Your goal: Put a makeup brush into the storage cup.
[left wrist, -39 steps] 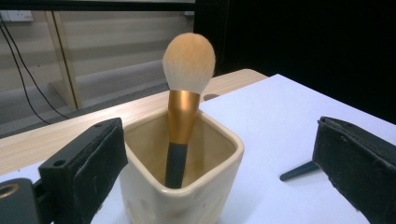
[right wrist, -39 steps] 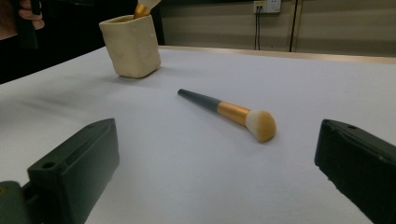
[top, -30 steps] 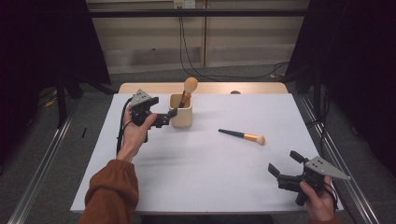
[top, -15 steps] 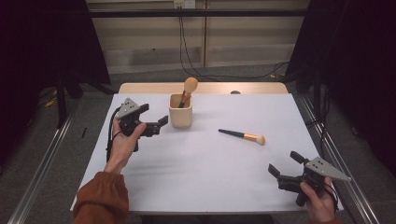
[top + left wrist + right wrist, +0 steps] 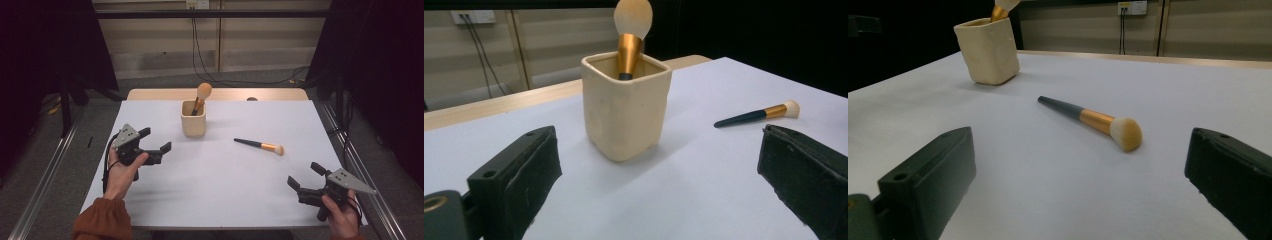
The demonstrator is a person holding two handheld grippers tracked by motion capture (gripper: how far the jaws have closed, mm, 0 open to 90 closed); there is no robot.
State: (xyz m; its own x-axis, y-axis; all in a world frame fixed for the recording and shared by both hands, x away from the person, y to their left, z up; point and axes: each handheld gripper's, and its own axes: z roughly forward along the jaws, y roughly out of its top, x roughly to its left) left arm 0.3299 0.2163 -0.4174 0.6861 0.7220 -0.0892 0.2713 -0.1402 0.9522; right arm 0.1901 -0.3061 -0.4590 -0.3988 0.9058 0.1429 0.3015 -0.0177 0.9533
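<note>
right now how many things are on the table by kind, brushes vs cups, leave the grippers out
makeup brushes: 2, one standing in the cup, one lying on the table
cups: 1, the cream square cup
total: 3

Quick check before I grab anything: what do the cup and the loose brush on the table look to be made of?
Cup: matte cream, slightly uneven walls and rounded rim, so likely ceramic or moulded silicone; I can't tell which. Loose brush: dark smooth handle, probably plastic or painted wood, a shiny gold metal-looking collar, and soft pale bristles darkening to orange at the tip.
</note>
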